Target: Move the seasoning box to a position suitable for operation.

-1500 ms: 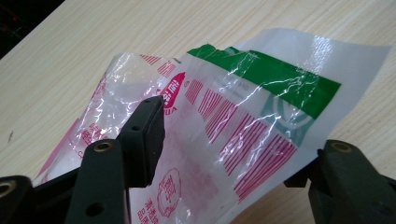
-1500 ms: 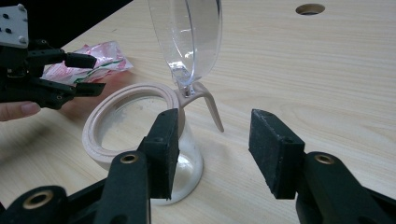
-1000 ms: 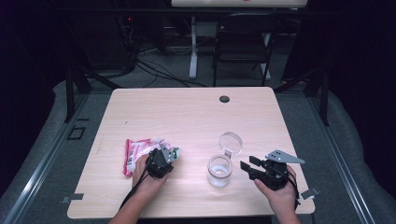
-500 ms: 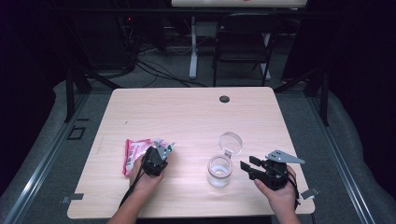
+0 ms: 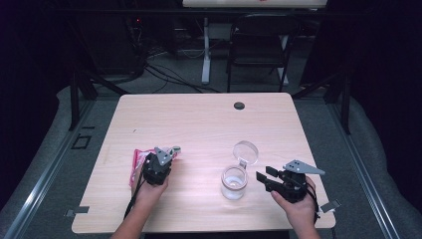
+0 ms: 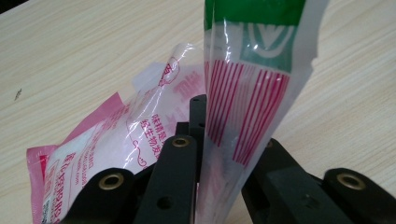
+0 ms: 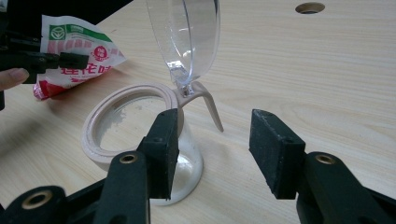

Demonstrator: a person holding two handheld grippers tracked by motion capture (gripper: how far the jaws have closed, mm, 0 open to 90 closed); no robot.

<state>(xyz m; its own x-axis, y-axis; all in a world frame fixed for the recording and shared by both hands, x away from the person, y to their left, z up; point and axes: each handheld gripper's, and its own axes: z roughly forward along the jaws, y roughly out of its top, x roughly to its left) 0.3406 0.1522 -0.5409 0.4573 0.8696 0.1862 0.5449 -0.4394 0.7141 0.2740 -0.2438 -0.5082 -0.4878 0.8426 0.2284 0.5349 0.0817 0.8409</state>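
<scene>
My left gripper (image 6: 233, 135) has just been closing and is shut on the edge of a clear packet (image 6: 252, 70) printed with green and red stripes, holding it upright. A pink packet (image 6: 107, 140) lies flat on the table beneath it. In the high view the left gripper (image 5: 160, 160) sits at the table's front left over the pink packet (image 5: 136, 162). A small jar (image 7: 126, 130) with a pinkish rim and some white powder inside stands with its clear hinged lid (image 7: 184, 37) up. My right gripper (image 7: 212, 140) is open just short of the jar; in the high view the right gripper (image 5: 264, 178) is right of the jar (image 5: 234, 182).
The wooden table (image 5: 209, 124) has a round cable hole (image 5: 239, 105) near its far edge. A chair (image 5: 259, 45) and cables stand on the dark floor beyond. The table's front edge runs just below both hands.
The left gripper's jaws have shut on the striped packet and lifted its end a little off the table, shifting slightly left. The right gripper and the jar have not moved.
</scene>
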